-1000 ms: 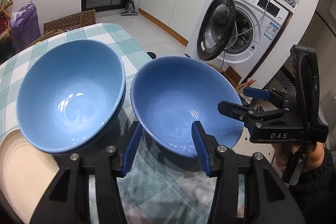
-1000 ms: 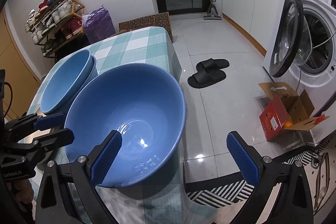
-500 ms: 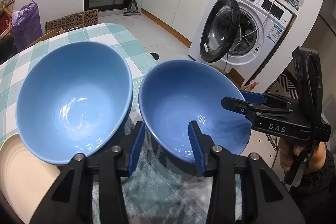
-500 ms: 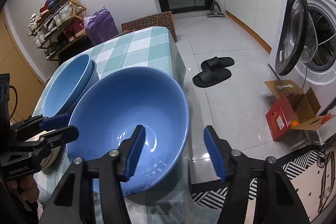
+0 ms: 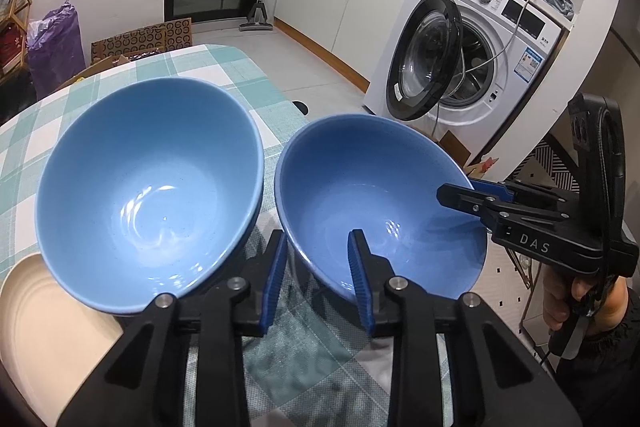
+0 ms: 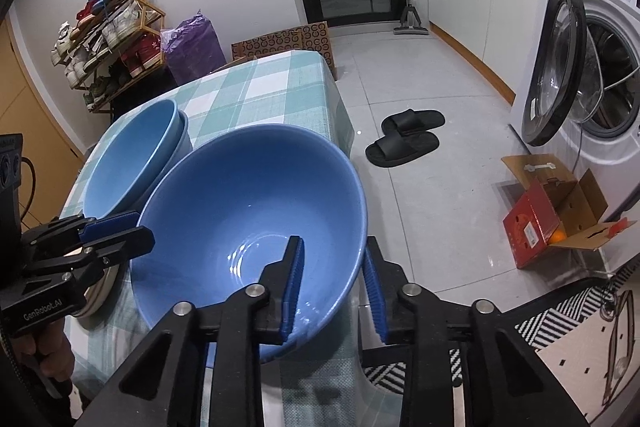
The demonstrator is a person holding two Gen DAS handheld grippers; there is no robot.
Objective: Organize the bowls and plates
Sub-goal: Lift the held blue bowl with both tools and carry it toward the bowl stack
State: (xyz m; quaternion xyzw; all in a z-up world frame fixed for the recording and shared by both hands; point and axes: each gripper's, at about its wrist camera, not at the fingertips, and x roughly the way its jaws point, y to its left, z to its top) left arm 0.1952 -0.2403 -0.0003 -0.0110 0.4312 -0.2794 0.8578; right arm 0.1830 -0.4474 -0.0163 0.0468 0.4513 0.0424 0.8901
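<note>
The darker blue bowl (image 5: 372,195) stands at the near edge of the checked surface (image 5: 208,67), just beside a stack of lighter blue bowls (image 5: 148,187) that has a cream plate (image 5: 44,323) at its other side. The left gripper (image 5: 316,279) and the right gripper (image 6: 334,283) have each just been closing, and each now pinches the darker bowl's rim, one pad inside and one outside. A washing machine (image 5: 496,51) stands open beyond the surface.
</note>
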